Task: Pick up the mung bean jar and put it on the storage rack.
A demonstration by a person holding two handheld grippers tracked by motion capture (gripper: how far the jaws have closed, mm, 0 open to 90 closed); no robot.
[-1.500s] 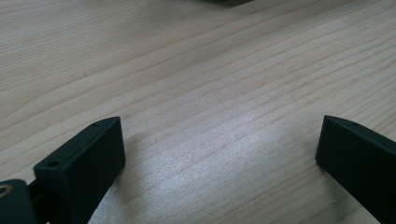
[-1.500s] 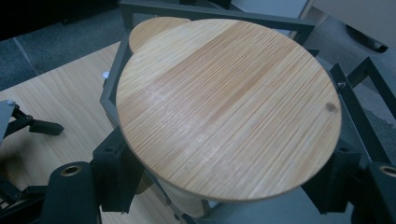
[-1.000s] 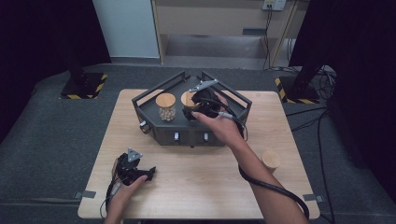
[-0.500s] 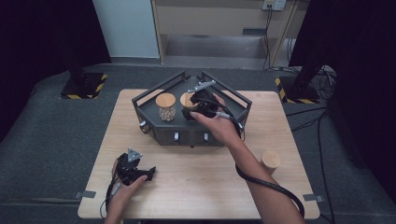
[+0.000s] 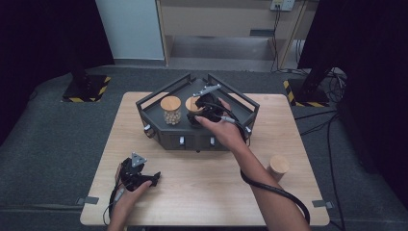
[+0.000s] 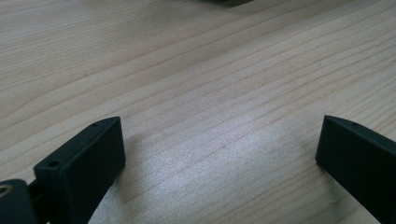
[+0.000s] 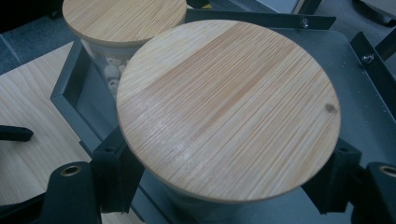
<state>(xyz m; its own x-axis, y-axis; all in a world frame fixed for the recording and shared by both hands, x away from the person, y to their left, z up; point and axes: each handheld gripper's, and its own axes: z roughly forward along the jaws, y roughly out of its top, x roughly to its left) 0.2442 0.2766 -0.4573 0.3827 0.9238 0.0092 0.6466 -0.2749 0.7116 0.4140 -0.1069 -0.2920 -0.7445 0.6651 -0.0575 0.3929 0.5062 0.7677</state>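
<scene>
Showing a round bamboo lid [image 7: 229, 107], the jar [image 5: 193, 107] sits clamped in the right gripper [image 5: 202, 113].

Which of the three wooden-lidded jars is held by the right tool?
The right-hand jar in the dark tray: the right tool grips it below the lid. Its neighbour stands free beside it, and the third stands alone on the table.

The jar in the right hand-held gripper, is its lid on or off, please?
On: the wooden lid sits flat on the jar, covering its mouth.

The held jar [image 7: 229, 107] hides its glass body under its bamboo lid. The right gripper [image 5: 204, 109] covers most of it from above. The second jar [image 7: 123, 18] is cut off by the picture's top edge.
</scene>
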